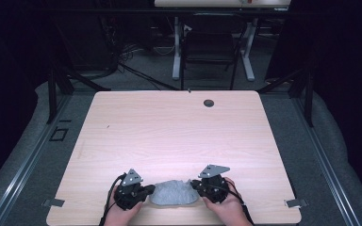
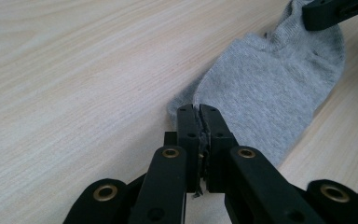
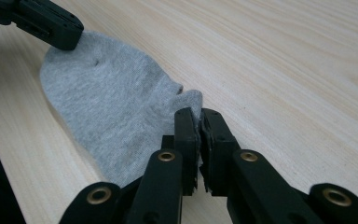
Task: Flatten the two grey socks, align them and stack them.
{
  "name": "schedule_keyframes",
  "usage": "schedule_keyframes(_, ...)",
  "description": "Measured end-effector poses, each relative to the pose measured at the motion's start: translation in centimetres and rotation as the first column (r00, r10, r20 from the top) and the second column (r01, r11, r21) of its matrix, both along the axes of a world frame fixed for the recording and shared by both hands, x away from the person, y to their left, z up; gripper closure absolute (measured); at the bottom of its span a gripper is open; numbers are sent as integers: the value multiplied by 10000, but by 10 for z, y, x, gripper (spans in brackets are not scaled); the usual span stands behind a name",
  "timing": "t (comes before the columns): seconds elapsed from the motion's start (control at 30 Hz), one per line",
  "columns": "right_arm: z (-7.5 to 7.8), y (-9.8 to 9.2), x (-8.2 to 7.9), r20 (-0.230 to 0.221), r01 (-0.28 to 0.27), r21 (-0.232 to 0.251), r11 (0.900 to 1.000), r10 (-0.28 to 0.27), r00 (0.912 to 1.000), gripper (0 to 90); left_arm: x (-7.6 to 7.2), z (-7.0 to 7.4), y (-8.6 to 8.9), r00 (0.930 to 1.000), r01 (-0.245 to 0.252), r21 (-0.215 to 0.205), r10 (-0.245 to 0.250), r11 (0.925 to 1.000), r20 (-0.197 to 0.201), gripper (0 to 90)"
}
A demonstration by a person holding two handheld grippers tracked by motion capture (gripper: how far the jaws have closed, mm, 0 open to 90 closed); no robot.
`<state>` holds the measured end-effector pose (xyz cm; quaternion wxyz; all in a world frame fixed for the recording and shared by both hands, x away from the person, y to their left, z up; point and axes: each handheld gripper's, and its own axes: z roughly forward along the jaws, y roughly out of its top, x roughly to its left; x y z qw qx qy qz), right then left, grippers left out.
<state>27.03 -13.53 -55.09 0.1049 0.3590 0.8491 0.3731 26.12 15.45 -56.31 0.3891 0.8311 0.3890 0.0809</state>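
At the near edge of my pale wood-grain bench (image 1: 169, 132), I hold a small light-grey knitted ankle sock (image 1: 173, 193) flat between two tools, one at each end. My left hand-held gripper (image 2: 199, 109), black with brass-coloured rivets, has its jaws pressed together on a pinch of the sock's edge, the fabric showing as a thin grey strip between the pads. My right hand-held gripper (image 3: 199, 112) clamps the opposite end in the same way, a fold of grey knit caught between its narrow jaws. From above, my left hand (image 1: 122, 212) and right hand (image 1: 226, 207) come in from the bottom of the frame, each wrapped around its tool, the two tools angled inward toward one another with the sock lying between them on the bench. Both tools sit low, near the wood, each with a grey three-cornered plate on top. No brand, label or lettering can be read on the sock, the tools or the bench. A small dark round hole (image 1: 209, 102) sits near the bench's far edge, well apart from the sock.
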Motion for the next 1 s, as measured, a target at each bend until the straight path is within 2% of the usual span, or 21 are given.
schedule_keyframes(0.3, -5, -2, 1, -99, 115, -60, 9999, -115, 9999, 823, 0, -3, 0, 10000, 16, -14, -16, 10000, -64, 859)
schedule_keyframes(0.37, -5, -2, 1, -98, 110, -111, 9999, -111, 9999, 782, 0, -2, 0, 10000, -27, -76, 26, 10000, -82, 830)
schedule_keyframes(0.43, -4, -3, 0, 60, 210, -116, 9997, -210, 9998, 729, -1, 1, 2, 9999, -96, -186, 97, 9998, 84, 787)
schedule_keyframes(0.5, -1, -5, -2, 225, 311, 103, 9995, -314, 9993, 700, -2, 8, 4, 9993, -162, -383, 175, 9991, 323, 752)
schedule_keyframes(0.6, 8, -7, -4, 528, 317, 351, 9989, -335, 9980, 694, -4, 16, 5, 9990, -151, -870, 188, 9961, 414, 724)
schedule_keyframes(0.67, 11, -5, -7, 671, 253, 698, 9972, -300, 9973, 687, -6, 18, 3, 9988, -19, -898, 63, 9960, 482, 704)
schedule_keyframes(0.73, 12, 0, -11, 707, -24, 795, 9968, -33, 9975, 671, -7, 16, 0, 9990, 100, -843, -63, 9964, 439, 677)
schedule_keyframes(0.83, 5, 10, -15, 913, -393, 233, 9990, 370, 9951, 645, -8, 9, -5, 9991, 217, -607, -195, 9979, 366, 621)
schedule_keyframes(0.87, 3, 12, -14, 921, -445, 89, 9990, 434, 9948, 639, -8, 6, -7, 9990, 274, -415, -259, 9988, 370, 620)
schedule_keyframes(1.0, -10, 15, -12, 610, -475, -249, 9986, 489, 9969, 631, -10, 1, -11, 9988, 332, -150, -326, 9993, 365, 608)
